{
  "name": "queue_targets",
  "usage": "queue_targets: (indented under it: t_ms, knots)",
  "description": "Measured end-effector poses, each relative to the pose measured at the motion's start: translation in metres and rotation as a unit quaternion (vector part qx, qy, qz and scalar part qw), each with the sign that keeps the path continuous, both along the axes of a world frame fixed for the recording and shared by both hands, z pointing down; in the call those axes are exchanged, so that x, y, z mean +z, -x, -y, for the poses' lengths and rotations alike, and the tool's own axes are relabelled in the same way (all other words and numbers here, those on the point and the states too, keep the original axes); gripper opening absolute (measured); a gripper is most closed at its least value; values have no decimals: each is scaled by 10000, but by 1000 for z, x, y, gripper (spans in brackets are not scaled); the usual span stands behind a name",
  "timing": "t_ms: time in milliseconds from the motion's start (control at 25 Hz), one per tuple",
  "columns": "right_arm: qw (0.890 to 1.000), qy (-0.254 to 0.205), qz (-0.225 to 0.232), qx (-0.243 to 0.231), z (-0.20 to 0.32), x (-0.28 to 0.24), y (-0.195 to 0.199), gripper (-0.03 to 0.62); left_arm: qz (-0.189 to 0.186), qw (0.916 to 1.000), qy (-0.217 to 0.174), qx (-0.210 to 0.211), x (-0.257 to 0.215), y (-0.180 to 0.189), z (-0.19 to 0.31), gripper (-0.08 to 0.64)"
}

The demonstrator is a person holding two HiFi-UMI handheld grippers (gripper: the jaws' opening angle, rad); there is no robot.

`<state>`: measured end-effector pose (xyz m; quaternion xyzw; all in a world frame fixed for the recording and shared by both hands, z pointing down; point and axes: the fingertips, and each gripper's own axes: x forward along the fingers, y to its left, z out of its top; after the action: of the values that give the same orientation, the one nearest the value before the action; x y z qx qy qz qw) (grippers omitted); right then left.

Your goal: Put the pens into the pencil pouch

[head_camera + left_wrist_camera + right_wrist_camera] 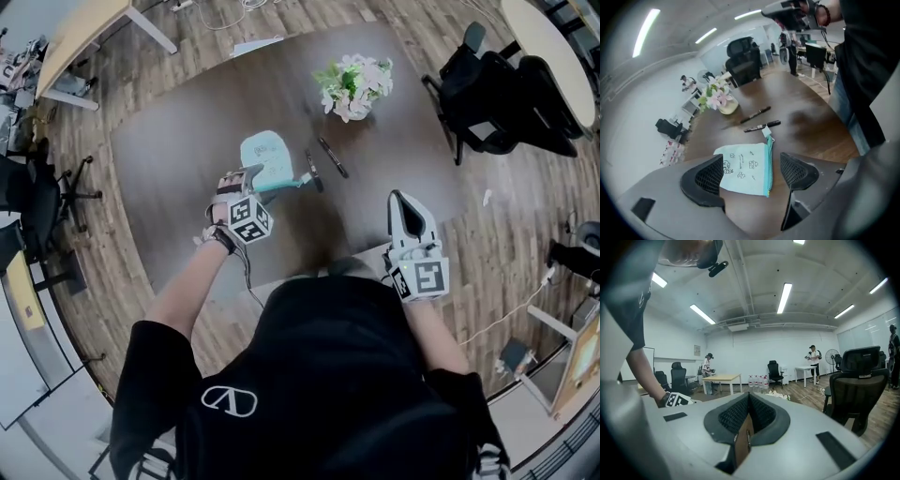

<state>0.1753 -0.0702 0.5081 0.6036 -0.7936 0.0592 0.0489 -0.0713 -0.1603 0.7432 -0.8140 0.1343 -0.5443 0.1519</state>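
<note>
Left gripper [753, 173]: jaws spread wide, nothing between the pads. It pointed steeply down at the tabletop [178, 178], low over it.

Pencil pouch [265, 153]: pale blue, flat on the tabletop, directly ahead of and below the left gripper. In the left gripper view it sat framed in the gap between the open jaws, not touched by either. Zip edge ran along the pouch's right side, its long axis leading away from the gripper, with the pull tab at the far end. Could not tell whether the zip was open or closed.

Pens: both out on the tabletop, neither yet in the pouch. Near pen [762, 126] lay just past the pull tab, almost touching it, its length running across the zip line. Far pen [756, 114] lay a little beyond, roughly parallel, apart from the first. In the head view both sat just right of the pouch, on the side towards the right hand.

Vase of flowers [354, 86]: further back, beyond the pens, clear of them.

Right gripper [398, 202]: jaws pressed together, empty, aimed nearly level out into the room, held back by the near edge of the tabletop.

Judgement: the left gripper was the nearer to the pouch and lined up on it. The pens lay forward and left of the right gripper, which would need to dip and open.
</note>
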Motion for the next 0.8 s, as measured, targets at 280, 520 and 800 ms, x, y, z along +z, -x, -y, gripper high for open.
queue_targets:
  t_ms: [280,520,800]
  knots:
    - [9996,232,-37,129,-13,18,-12,-2,754,9949,610,282,69,11,7,352]
    - [9993,309,-53,200,-20,22,-17,-2,1169,9877,977,356,96,19,13,210]
    - [9993,288,-85,210,-17,17,-13,-2,1200,9834,1271,493,101,11,6,33]
